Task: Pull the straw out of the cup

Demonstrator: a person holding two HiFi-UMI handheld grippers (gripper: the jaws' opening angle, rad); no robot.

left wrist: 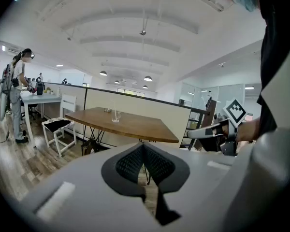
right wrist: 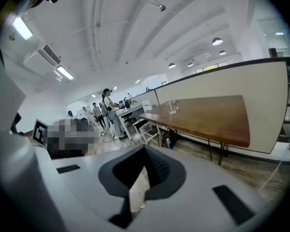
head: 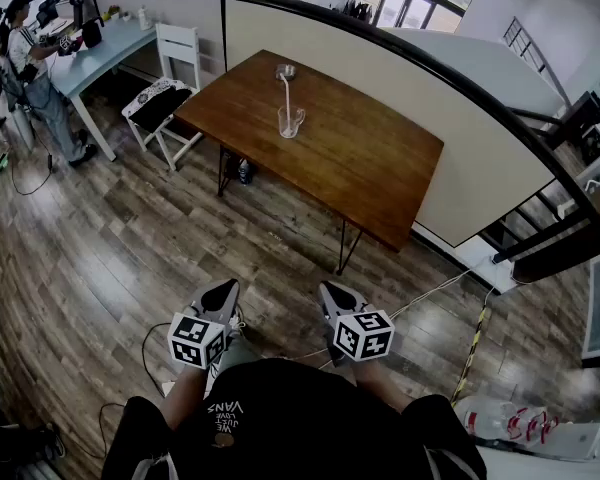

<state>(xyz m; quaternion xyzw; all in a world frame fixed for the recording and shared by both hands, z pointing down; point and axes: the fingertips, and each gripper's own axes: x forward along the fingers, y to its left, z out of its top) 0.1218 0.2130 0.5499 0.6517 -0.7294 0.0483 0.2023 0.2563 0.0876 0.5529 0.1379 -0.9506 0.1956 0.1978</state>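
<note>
While straw (head: pixel 286 96) still in cup (head: pixel 291 124) on distant worktop (head: pixel 360 158), nothing done; approach, grasp, pull remain. Left tongs (head: pixel 220 292), right tongs (head: pixel 336 295) both pressed together, empty.

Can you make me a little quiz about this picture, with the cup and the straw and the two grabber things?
1. True or false: the straw stands in the cup on the brown table.
2. Where are the left gripper and the right gripper? A: touching the cup. B: over the wooden floor, well short of the table. C: resting on the table.
3. Fill the gap: both grippers' jaws are ____, with nothing between them.
Key: 1 true; 2 B; 3 shut.
</note>
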